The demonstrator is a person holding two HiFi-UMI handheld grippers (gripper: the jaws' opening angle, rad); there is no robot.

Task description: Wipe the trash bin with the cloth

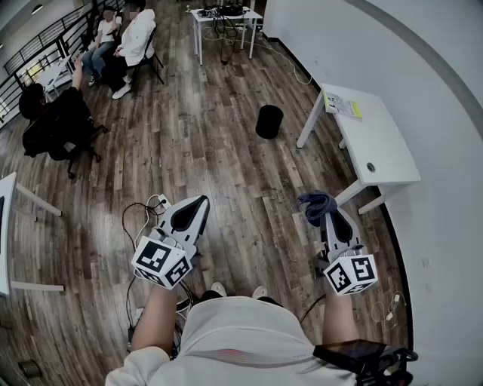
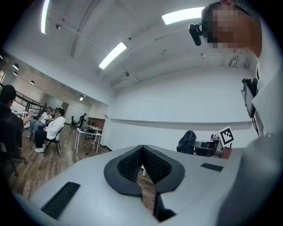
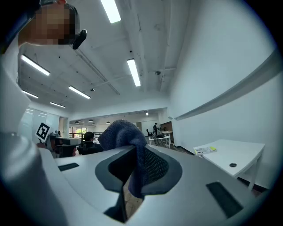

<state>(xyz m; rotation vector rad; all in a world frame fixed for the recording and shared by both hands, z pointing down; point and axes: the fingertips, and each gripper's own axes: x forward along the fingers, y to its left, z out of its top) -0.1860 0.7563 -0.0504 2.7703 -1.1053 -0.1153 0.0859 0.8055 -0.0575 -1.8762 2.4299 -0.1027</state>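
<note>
The black trash bin (image 1: pixel 269 121) stands upright on the wooden floor, well ahead of both grippers and a little left of the white table (image 1: pixel 370 143). A dark blue cloth (image 1: pixel 315 201) is bunched at the tip of my right gripper (image 1: pixel 326 215), which is shut on it. The right gripper view has the cloth (image 3: pixel 121 132) pinched between the jaws of the right gripper (image 3: pixel 135 152) and hanging down. My left gripper (image 1: pixel 201 202) is held beside it, jaws shut with nothing between them. The left gripper (image 2: pixel 142 154) points over the floor. Neither gripper view contains the bin.
Several people sit on chairs (image 1: pixel 113 45) at the far left. A second white table (image 1: pixel 223 15) with cables stands at the back. A power strip and cords (image 1: pixel 147 207) lie by my left gripper. The white wall (image 1: pixel 445 90) curves along the right.
</note>
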